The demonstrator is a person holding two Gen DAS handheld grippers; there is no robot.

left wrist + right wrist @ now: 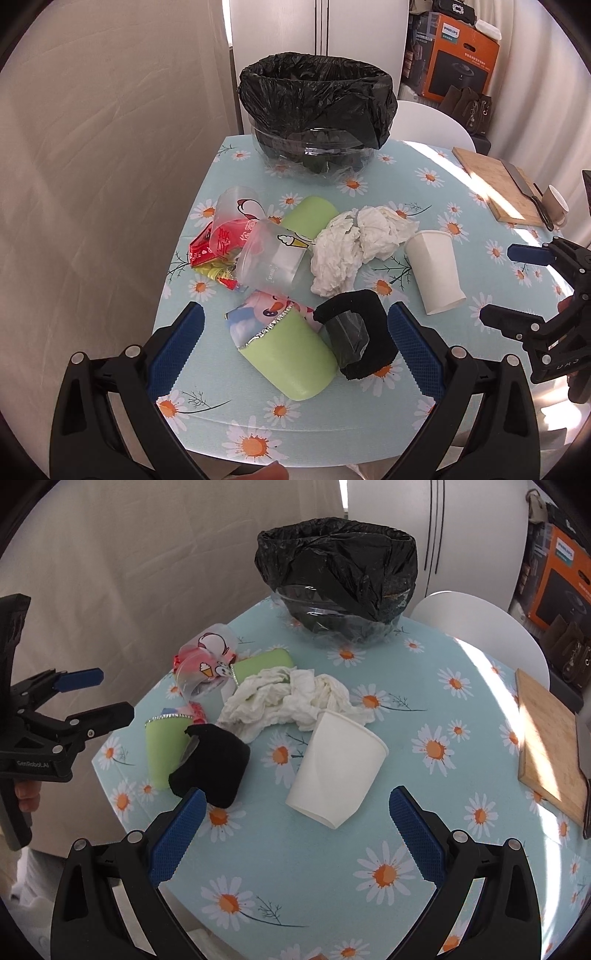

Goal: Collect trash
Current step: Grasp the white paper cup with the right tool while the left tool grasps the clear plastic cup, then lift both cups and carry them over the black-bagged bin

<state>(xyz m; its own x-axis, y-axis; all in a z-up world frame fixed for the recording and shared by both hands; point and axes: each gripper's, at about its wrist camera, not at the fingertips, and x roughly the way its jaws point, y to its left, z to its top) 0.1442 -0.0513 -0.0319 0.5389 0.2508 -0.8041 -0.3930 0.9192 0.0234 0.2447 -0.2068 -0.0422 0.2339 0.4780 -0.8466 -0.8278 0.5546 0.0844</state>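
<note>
Trash lies on the daisy-print table [295, 413]: a green cup with foil lid [291, 354], a black wrapped roll [362, 332], crumpled white tissue [354, 247], a white paper cup on its side [436, 269], clear plastic cups [269, 258], a red wrapper [210, 247] and a second green cup [310, 214]. A clear bin with a black bag [317, 110] stands at the far edge. My left gripper [295, 347] is open around the green cup and roll. My right gripper [295, 830] is open just short of the paper cup [336, 768], beside the roll [214, 764].
A wooden cutting board [495, 181] with a knife [524, 188] and a mug [554, 203] sits at the table's right side. A white chair [480, 627] stands behind the table. An orange box [461, 59] is at the back right. A curtain hangs on the left.
</note>
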